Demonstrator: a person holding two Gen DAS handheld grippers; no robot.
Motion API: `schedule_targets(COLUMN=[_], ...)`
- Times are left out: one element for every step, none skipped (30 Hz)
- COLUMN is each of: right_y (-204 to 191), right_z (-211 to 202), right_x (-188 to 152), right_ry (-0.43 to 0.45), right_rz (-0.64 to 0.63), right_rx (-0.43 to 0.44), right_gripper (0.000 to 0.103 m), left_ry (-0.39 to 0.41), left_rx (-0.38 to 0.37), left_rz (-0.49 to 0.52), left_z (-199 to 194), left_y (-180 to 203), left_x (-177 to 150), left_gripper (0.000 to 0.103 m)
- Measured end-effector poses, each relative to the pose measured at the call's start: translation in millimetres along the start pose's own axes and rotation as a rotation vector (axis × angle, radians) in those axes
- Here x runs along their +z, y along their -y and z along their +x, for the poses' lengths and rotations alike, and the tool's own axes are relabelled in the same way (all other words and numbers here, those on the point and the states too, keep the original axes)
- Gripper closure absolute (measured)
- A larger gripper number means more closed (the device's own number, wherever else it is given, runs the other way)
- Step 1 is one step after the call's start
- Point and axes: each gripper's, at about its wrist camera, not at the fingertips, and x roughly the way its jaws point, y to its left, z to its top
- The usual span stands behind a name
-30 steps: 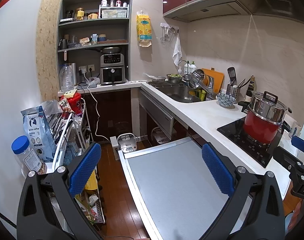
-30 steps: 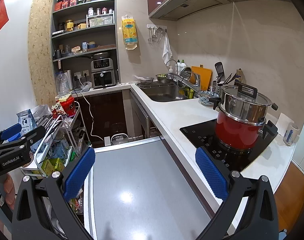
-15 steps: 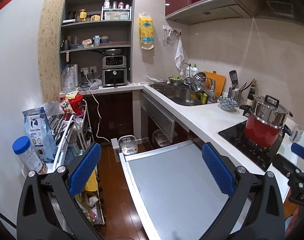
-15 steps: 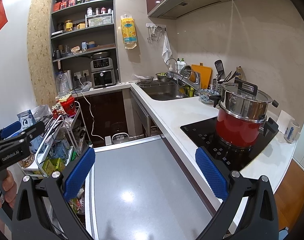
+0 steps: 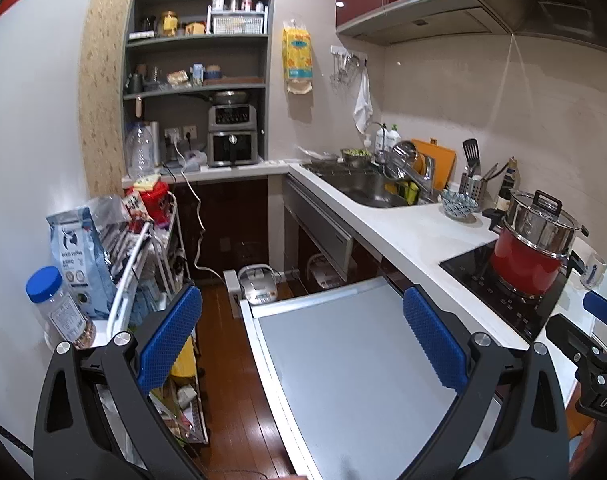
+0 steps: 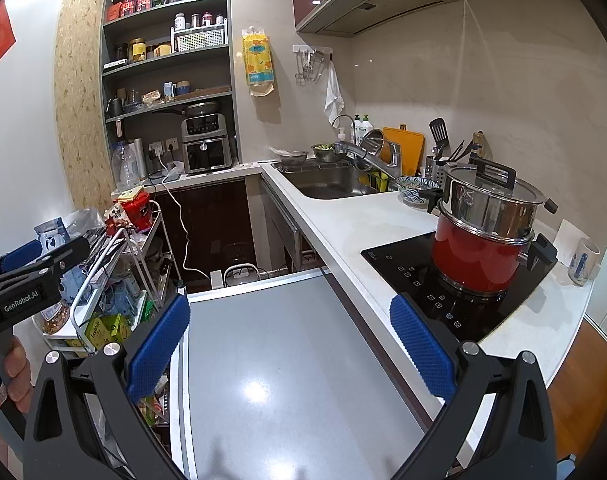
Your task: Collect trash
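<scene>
**Both tongs raised and spread, no trash picked out yet**

Left wrist view: the left gripper [image 5: 301, 338] hangs released, its blue ribbed pads wide apart with nothing between them, held level above the flat grey metal-edged worktop [image 5: 355, 364]. I take that height as a scouting pose, giving a look over the whole kitchen. Left of the tongs stands the white wire trolley rack [image 5: 143, 256], crammed with a blue-and-white coffee bag [image 5: 81, 252] and a clear jar with a blue lid [image 5: 59, 312]. Ahead and to the right, the red pot with a steel lidded insert [image 5: 533, 244] sits on the black induction hob [image 5: 499, 288]. No obvious piece of trash shows here.

Right wrist view: the right gripper [image 6: 289, 342] is likewise slack and empty over the same grey surface, which is bare beneath it. The left tool pokes in at the far left, a hand [image 6: 11, 376] on its grip. The long white countertop [image 6: 343, 220] runs ahead to the steel sink [image 6: 327, 184]. I cannot tell where the trash lies; the packed trolley seems likeliest.
</scene>
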Motion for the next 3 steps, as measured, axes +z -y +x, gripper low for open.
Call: schedule_targets(right_y=[0.8, 0.4, 1.4], right_z=[0.8, 0.8, 1.4], right_x=[1.4, 0.9, 2.3], right_ry=[0.0, -0.001, -0.002], right_rz=[0.002, 0.002, 0.001], right_rx=[0.001, 0.001, 0.001], right_gripper=[0.004, 0.004, 0.004], left_ry=[-0.007, -0.01, -0.01], left_rx=[-0.005, -0.003, 0.002], left_rz=[0.0, 0.002, 0.006], left_z=[0.8, 0.8, 1.2], left_y=[-0.2, -0.1, 0.7], left_x=[-0.6, -1.4, -2.0], left_gripper=[0.002, 0.002, 0.002])
